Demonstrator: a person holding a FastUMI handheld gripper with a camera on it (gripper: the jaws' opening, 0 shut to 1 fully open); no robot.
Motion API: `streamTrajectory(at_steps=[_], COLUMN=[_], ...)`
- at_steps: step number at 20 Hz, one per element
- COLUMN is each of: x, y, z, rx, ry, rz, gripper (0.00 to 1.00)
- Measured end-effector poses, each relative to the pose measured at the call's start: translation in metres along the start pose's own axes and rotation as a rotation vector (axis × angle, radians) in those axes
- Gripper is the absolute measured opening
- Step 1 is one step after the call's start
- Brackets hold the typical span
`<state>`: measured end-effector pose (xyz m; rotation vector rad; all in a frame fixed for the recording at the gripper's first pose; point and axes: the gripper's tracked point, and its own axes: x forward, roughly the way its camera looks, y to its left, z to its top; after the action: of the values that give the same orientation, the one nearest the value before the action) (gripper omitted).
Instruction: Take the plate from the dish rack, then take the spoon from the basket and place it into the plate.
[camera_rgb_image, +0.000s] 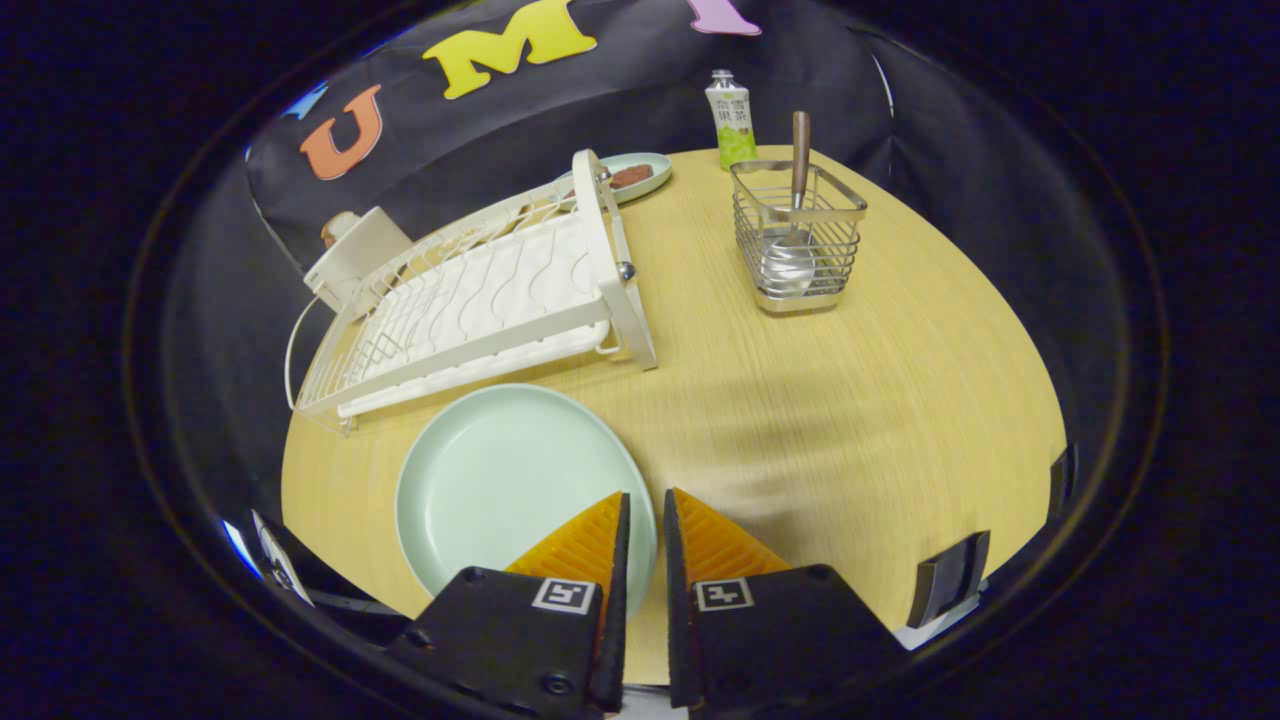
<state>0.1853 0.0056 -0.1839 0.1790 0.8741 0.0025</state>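
We see even, fairly bright overhead light on the table (800, 400), w/ the booth wall behind much dimmer. A soft, broad shadow crosses the table's near right part, just ahead of the gripper (645, 510), whose fingers stand nearly closed w/ a slim gap and grip nothing. Small glints show on the spoon (790, 262) bowl and basket (800, 240) wire. The plate (500, 480) shows a mild sheen, no harsh glare. Fisheye bends the table's edges and the rack (480, 300). Focus is sharp mid-table; the rim looks slightly soft.
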Motion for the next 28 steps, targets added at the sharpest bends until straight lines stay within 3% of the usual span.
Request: streamTrajectory(at_steps=[3,5,8,14,18,22,28], x=[-0.006,-0.011,-0.013,-0.025,-0.036,-0.031,-0.011], y=[-0.017,-0.034,-0.052,-0.092,-0.091,-0.089,-0.098], z=[0.009,0.016,0.024,0.078,0.126,0.168,0.233], rx=[-0.009,-0.018,-0.018,-0.072,-0.102,-0.067,-0.158], ry=[-0.053,-0.088,-0.1,-0.289,-0.438,-0.48,-0.537], rz=[-0.011,-0.041,-0.038,-0.116,-0.087,-0.023,-0.066], gripper=[0.27,0.49,0.97,0.99,0.99,0.98,0.97])
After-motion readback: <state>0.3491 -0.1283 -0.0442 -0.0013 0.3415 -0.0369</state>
